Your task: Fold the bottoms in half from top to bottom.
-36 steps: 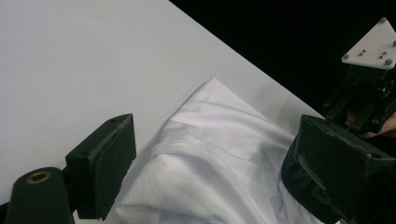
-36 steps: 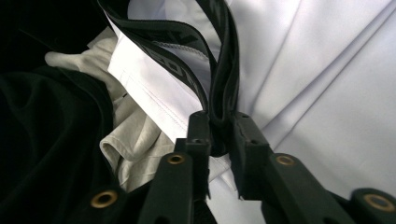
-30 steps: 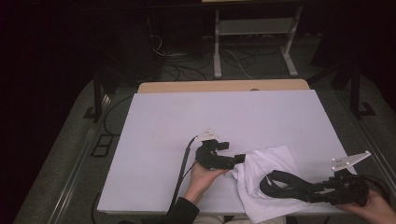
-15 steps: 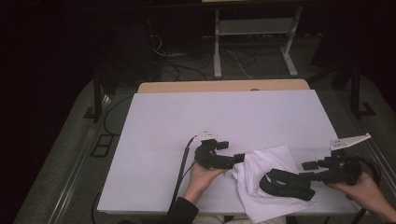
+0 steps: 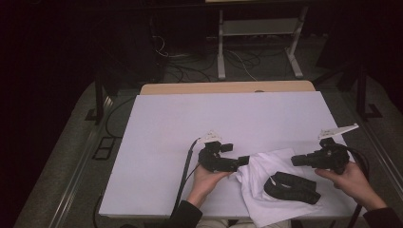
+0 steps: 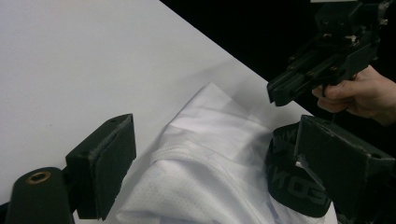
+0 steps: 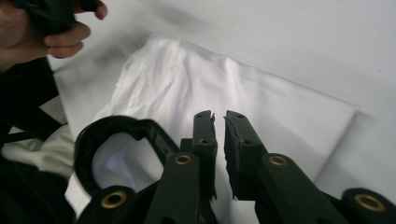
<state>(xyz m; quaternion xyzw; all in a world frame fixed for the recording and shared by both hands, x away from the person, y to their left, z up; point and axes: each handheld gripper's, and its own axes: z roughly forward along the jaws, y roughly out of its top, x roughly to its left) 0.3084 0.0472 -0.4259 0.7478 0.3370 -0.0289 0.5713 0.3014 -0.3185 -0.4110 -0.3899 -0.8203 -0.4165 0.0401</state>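
Note:
A white garment (image 5: pixel 259 190) lies crumpled at the table's front right, with its black elastic waistband (image 5: pixel 290 186) resting loose on top. My left gripper (image 5: pixel 243 160) is at the garment's left edge. In the left gripper view it (image 6: pixel 219 158) is open wide, with the white cloth (image 6: pixel 205 140) and part of the waistband (image 6: pixel 289 172) between the jaws. My right gripper (image 5: pixel 295 161) hovers just beyond the waistband, pointing left. In the right gripper view it (image 7: pixel 217 116) has its jaws almost together with nothing between them, above the cloth (image 7: pixel 233 84) and beside the waistband loop (image 7: pixel 116 126).
The white table (image 5: pixel 214 118) is bare to the left and at the back. A wooden strip (image 5: pixel 228 88) borders its far edge. The left gripper's cable (image 5: pixel 185 171) runs off the front edge. A metal stand (image 5: pixel 256 28) and floor cables lie beyond the table.
My right gripper has risen from the front right corner and moved back and left, leaving the waistband lying on the garment. The left gripper has stayed in place.

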